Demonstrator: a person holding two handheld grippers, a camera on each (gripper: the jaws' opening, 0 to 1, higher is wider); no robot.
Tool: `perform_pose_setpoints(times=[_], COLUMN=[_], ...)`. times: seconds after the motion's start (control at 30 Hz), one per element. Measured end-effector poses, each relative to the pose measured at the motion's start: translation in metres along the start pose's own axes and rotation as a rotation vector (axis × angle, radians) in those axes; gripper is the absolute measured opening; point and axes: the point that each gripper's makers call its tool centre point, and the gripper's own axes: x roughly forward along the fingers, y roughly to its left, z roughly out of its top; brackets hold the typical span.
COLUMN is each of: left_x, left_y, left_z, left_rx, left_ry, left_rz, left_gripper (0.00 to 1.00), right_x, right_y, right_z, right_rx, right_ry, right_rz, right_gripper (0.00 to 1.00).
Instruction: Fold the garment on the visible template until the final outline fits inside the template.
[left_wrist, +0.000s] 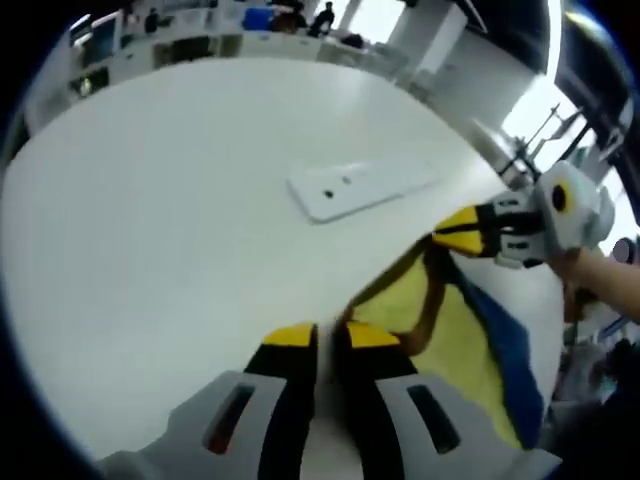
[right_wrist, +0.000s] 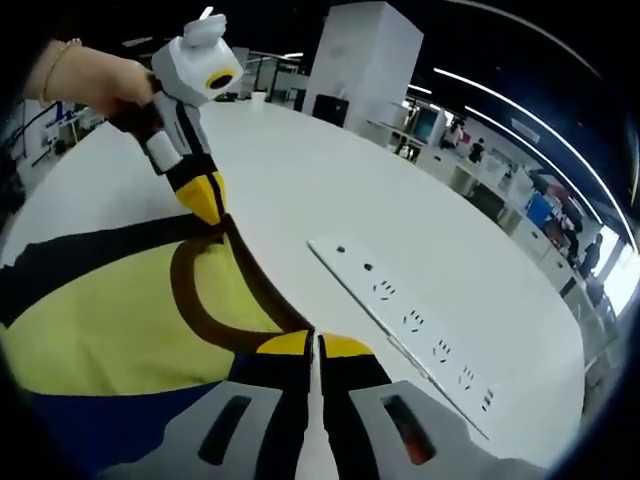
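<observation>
Currently the yellow garment (right_wrist: 110, 320), brown-trimmed with a blue panel, lies on the white table (left_wrist: 150, 220). Soft, limp fabric; best pinched at the trim. Both grippers are clamped on the neckline: left gripper (left_wrist: 318, 338), right gripper (right_wrist: 312, 345). Right gripper view adds the power strip's (right_wrist: 410, 320) sockets; no template discernible.

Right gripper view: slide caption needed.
Both grippers, right and left, pinch the yellow garment's brown collar on the white table.
</observation>
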Motion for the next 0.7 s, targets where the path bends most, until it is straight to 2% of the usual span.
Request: perform_pose_setpoints(times=[0.1,0.27,0.43,0.5,0.7], left_x=[-0.006,-0.016,-0.031,-0.038,-0.065], left_y=[-0.003,-0.013,-0.024,-0.029,-0.044], left_z=[0.000,0.004,0.005,0.003,-0.010], left_rx=[0.009,0.022,0.038,0.047,0.062], left_ry=[-0.001,-0.021,-0.044,-0.056,-0.086], left_rz=[0.002,-0.004,-0.004,-0.008,-0.008], left_gripper=[0.07,0.12,0.17,0.20,0.27], right_x=[-0.006,-0.019,-0.036,-0.046,-0.084], right_y=[-0.002,0.001,0.006,0.009,0.017], right_z=[0.003,0.008,0.011,0.010,0.009], right_rx=[0.015,0.006,0.039,0.095,0.138], right_ry=[-0.012,-0.027,-0.042,-0.037,-0.050], right_rz=[-0.003,0.006,0.007,-0.001,-0.031], right_gripper=[0.07,0.23,0.40,0.47,0.49])
